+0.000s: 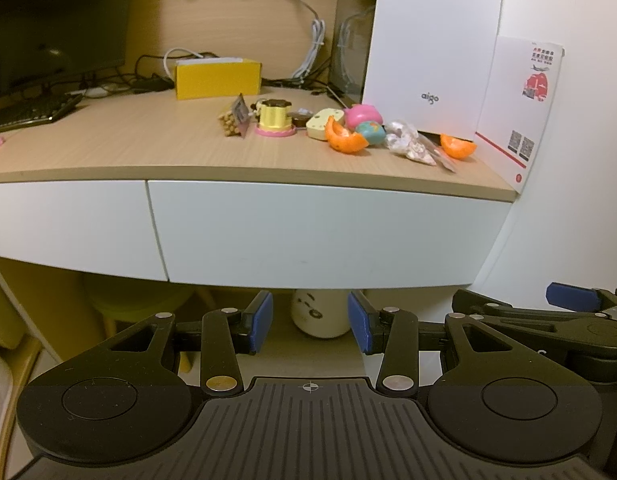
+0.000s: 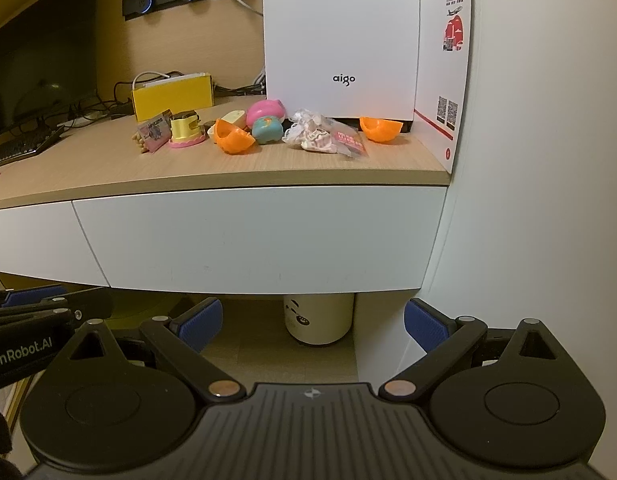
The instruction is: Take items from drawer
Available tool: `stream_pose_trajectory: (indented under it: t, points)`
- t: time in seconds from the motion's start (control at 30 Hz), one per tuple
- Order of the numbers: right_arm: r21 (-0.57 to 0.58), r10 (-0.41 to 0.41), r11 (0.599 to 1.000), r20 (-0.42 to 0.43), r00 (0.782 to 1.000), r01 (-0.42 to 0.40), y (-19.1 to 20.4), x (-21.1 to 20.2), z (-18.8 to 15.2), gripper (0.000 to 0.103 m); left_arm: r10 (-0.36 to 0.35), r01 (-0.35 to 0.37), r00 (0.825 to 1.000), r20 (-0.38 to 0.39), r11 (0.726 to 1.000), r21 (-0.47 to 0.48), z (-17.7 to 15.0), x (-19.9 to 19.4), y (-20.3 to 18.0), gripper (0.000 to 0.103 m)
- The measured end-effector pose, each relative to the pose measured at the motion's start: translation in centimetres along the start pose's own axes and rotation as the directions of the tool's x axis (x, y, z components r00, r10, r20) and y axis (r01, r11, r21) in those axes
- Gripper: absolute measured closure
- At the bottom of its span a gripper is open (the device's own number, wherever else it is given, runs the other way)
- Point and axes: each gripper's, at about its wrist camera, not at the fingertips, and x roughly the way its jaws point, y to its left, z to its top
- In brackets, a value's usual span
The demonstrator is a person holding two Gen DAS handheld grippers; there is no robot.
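A white drawer front point(image 1: 324, 232) point(image 2: 252, 240) sits closed under the wooden desk top point(image 1: 128, 140) point(image 2: 88, 168). On the desk lie small toys: two orange half shells point(image 1: 344, 136) point(image 2: 232, 136), a pink and teal toy point(image 1: 366, 124) point(image 2: 266, 120), a yellow toy on a pink base point(image 1: 274, 118) point(image 2: 185, 128) and a crinkled plastic bag point(image 1: 408, 142) point(image 2: 320, 134). My left gripper point(image 1: 310, 322) hangs open below the drawer's lower edge, empty. My right gripper point(image 2: 312, 320) is open too, wider, also below the drawer and holding nothing.
A white box marked aigo point(image 1: 432, 40) point(image 2: 340, 36) and a white card point(image 1: 520, 104) point(image 2: 444, 64) stand at the desk's right end against the wall. A yellow box point(image 1: 218, 78), cables, a keyboard point(image 1: 28, 112) and a monitor sit further back. A white bin point(image 1: 320, 314) point(image 2: 318, 316) stands under the desk.
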Motion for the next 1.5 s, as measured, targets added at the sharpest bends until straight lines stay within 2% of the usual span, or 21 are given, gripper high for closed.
stream_pose_trajectory:
  t: [1.4, 1.5]
  points:
    - [0.003, -0.001, 1.000, -0.002, 1.000, 0.001, 0.11, -0.07, -0.07, 0.005, 0.011, -0.011, 1.000, -0.002, 1.000, -0.012, -0.04, -0.13, 0.17, 0.058]
    - [0.007, -0.004, 1.000, -0.004, 1.000, 0.004, 0.03, -0.03, -0.06, 0.005, 0.002, -0.003, 1.000, -0.014, 1.000, -0.015, -0.06, -0.06, 0.17, 0.060]
